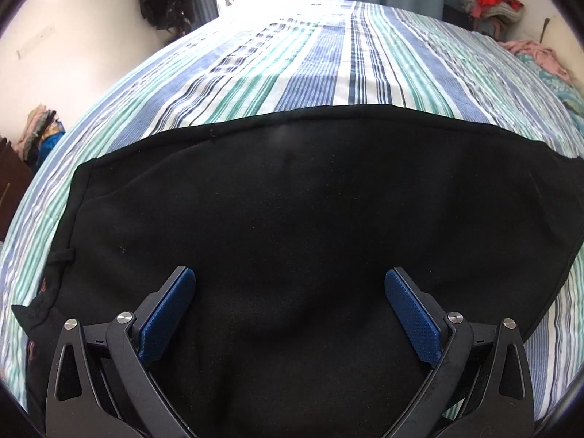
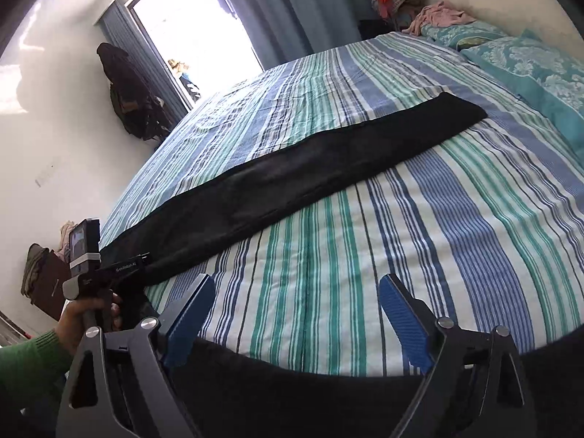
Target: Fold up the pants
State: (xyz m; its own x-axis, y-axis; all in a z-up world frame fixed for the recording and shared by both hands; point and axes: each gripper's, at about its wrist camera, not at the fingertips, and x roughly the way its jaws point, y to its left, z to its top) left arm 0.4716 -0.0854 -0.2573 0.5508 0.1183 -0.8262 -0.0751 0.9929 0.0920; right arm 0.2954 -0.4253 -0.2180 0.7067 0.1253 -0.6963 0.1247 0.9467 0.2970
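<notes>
Both the left gripper (image 1: 290,306) and right gripper (image 2: 297,314) are hanging wide open, empty, over long black fabric pants (image 2: 292,179) lying flat along the striped bed (image 2: 419,241), ready for folding.

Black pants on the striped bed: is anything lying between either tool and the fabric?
Nothing visible does. The long black fabric pants lie flat on the blue-green striped bedsheet. The left tool hovers open right over them; the right tool is open above bare sheet.

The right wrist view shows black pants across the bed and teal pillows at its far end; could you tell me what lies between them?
Only bare striped sheet separates the pants from the pillows.
</notes>
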